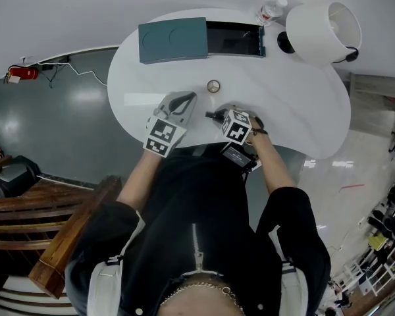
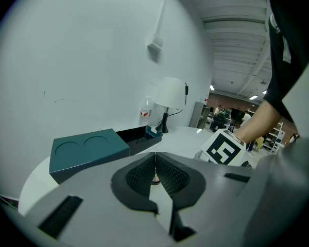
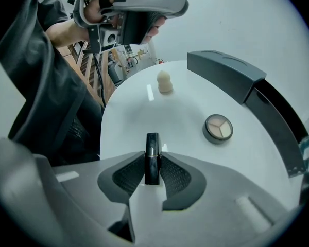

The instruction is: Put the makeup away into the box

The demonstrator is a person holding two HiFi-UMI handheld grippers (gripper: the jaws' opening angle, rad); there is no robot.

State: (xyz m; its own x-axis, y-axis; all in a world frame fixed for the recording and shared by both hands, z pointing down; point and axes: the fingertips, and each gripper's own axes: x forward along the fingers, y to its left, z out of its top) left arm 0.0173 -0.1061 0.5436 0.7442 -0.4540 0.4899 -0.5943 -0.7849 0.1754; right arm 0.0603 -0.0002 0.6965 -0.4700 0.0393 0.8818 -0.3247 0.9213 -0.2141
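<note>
A black lipstick tube [image 3: 152, 145] stands between the pads of my right gripper [image 3: 152, 164], which is shut on it just above the white table [image 1: 296, 110]. In the head view the lipstick [image 1: 211, 115] pokes out left of that gripper [image 1: 218, 116]. A round compact [image 3: 218, 128] [image 1: 213, 86] and a beige sponge [image 3: 165, 81] lie on the table. My left gripper [image 2: 155, 156] [image 1: 187, 97] hangs shut and empty over the sponge. At the far side stands the teal box, lid [image 1: 173, 39] beside its open tray [image 1: 261, 43].
A white lamp [image 1: 319, 31] and a water bottle [image 1: 271, 10] stand at the table's far right, beyond the tray. The table's near edge runs just under both grippers, against the person's body. A wooden chair [image 1: 72, 236] is at the lower left.
</note>
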